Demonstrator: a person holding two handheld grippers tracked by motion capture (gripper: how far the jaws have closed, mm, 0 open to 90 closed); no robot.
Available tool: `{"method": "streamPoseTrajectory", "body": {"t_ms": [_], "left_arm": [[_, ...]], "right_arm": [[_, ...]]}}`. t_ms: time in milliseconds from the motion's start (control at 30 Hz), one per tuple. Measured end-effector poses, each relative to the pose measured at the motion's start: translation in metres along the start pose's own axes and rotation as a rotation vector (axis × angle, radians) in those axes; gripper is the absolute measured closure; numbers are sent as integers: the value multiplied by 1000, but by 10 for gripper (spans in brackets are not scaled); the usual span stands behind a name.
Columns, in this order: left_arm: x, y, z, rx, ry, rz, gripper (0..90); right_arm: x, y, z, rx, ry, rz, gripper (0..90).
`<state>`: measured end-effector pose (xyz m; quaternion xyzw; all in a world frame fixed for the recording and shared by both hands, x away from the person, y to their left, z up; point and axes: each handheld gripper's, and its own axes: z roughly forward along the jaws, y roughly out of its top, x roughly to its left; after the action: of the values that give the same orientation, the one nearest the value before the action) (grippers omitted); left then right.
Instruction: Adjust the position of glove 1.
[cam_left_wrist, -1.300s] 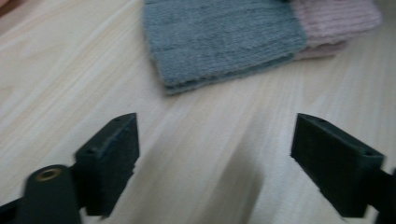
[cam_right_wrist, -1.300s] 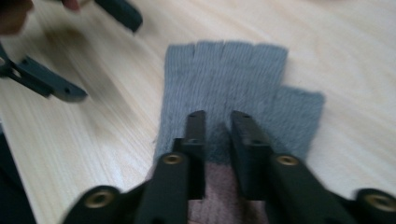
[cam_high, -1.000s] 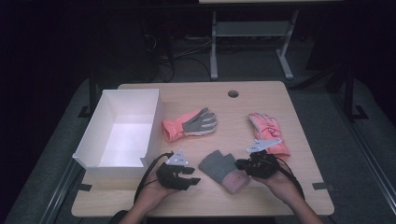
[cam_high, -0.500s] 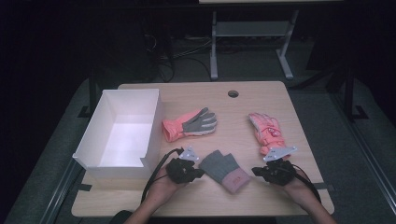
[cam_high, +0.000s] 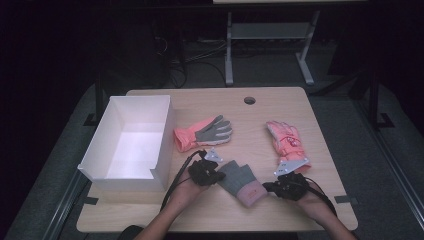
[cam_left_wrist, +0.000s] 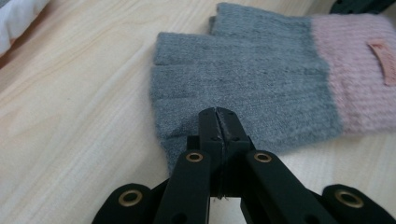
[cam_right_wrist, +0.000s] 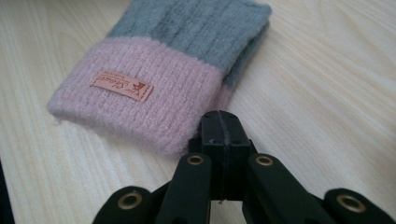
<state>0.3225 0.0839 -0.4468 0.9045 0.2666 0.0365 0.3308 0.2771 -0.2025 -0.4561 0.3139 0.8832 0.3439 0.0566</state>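
A knitted glove (cam_high: 241, 182), grey with a pink cuff, lies flat near the table's front edge. My left gripper (cam_high: 219, 175) is at its grey finger end, jaws shut and pinching the edge of the fabric (cam_left_wrist: 243, 79), which puckers beside the gripper (cam_left_wrist: 218, 114). From the other side, my right gripper (cam_high: 267, 187) has its jaws shut on the near corner of the pink cuff (cam_right_wrist: 154, 93); the tips of this gripper (cam_right_wrist: 219, 119) overlap the cuff's edge. A small label (cam_right_wrist: 121, 85) sits on the cuff.
A white open box (cam_high: 125, 176) stands at the table's left. A coral glove with a grey palm (cam_high: 202, 133) lies behind my left hand. A pink glove (cam_high: 284, 139) lies behind my right hand. A round cable hole (cam_high: 249, 100) is near the far edge.
My left hand has moved right to the glove's finger end. My right hand has shifted right and toward the front edge. The glove has slid slightly right.
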Motion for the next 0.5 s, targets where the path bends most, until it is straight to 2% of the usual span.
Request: {"method": "streamPoseTrajectory", "body": {"t_ms": [33,67,100,267,333,367,433,500], "left_arm": [[0,1,1,-11,0,-13,896],[3,2,1,1,-3,-3,896],[3,3,2,-10,-5,-14,896],[12,10,6,4,-5,1,896],[14,13,8,-22,-5,6,896],[16,15,9,-15,-8,12,896],[17,18,13,-30,-12,-10,896],[20,21,16,-25,-18,-9,896]], "right_arm": [[1,0,0,-2,4,-1,900],[1,0,0,-9,5,-4,900],[2,0,0,-4,8,3,900],[8,0,3,10,28,-23,900],[12,1,4,9,38,-32,900],[14,2,5,12,45,-33,900],[18,3,6,13,59,-42,900],[22,4,9,13,75,-51,900]]}}
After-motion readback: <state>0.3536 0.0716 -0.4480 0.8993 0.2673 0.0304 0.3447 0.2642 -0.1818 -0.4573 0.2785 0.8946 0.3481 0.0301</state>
